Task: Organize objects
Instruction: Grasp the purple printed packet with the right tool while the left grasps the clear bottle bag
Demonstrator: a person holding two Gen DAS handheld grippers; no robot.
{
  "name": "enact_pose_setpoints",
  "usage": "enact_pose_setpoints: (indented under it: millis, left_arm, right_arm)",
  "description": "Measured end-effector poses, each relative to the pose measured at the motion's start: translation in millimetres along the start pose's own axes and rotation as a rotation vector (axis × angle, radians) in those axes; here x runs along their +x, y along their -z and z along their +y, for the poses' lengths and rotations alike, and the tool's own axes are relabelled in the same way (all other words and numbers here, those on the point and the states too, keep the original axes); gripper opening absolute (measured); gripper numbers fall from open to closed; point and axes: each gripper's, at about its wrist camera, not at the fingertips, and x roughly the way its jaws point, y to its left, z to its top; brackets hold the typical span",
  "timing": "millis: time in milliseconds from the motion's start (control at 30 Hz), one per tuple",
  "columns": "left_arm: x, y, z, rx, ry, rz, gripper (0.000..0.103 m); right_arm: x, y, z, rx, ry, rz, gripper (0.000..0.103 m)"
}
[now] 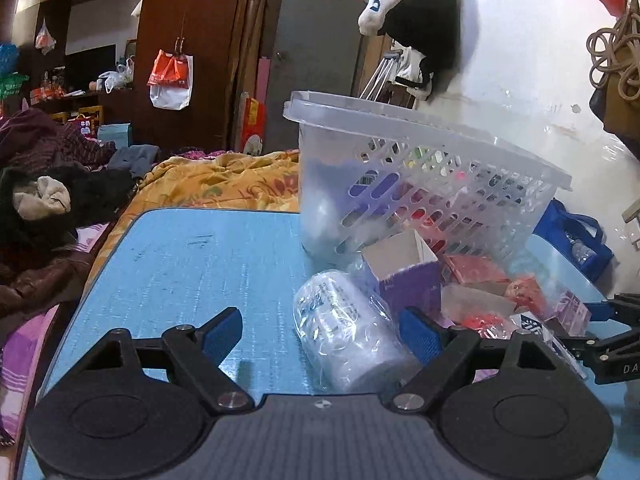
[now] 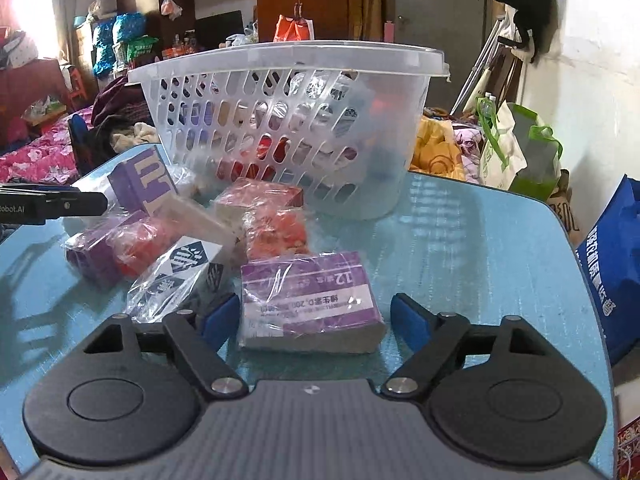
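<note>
your landmark is the clear slotted basket [image 2: 288, 120], standing upright at the far side of the blue tabletop [image 2: 480, 264]; it already holds several wrapped packets, and more lie spilled in front of it, so it reads as the place these things are meant to end up

your right gripper [image 2: 316, 322] has its jaws spread to either side of the purple box in cling wrap [image 2: 312, 300], the packet lying nearest you in front of the basket. there is a sliver of daylight between each blue pad and the box, so it is straddled, not yet pinched. it lies flat with its long side across the jaws, which is probably why you come at it head on: the pads can close on its short ends

your left gripper [image 1: 320, 336] is likewise wide open, low over the table in front of the basket's left corner. the white roll in crinkled plastic [image 1: 344, 332] lies close against the right pad while the left pad [image 1: 222, 336] stands well clear over bare table. i cannot tell whether the right pad actually touches the wrap. the roll lies on its side, so it may roll away; centre it before you squeeze
</note>
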Motion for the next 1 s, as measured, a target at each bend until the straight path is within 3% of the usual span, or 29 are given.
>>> enact_pose_setpoints:
  millis: [133,600,667,733,1000]
  left_arm:
    - [3,0,-1,-0.004,0.019,0.006,0.089]
    - [5,1,-6,0.008,0.015,0.019,0.089]
    - [4,1,-6,0.003,0.035,0.017,0.082]
    - [2,3,-4,-0.003,0.051,0.003,0.058]
    - [-5,4,0,-0.040,0.039,-0.052,0.054]
  right_arm:
    - [-1,-1,0,0.003,0.008,-0.005,0.075]
    - [-2,-2,-5,0.021,-0.012,-0.012,0.074]
    - [-1,-2,-4,0.019,-0.008,-0.012,0.074]
    - [-2,-1,-4,0.016,-0.011,-0.016,0.073]
    - [-13,1,-12,0.071,-0.042,-0.091,0.073]
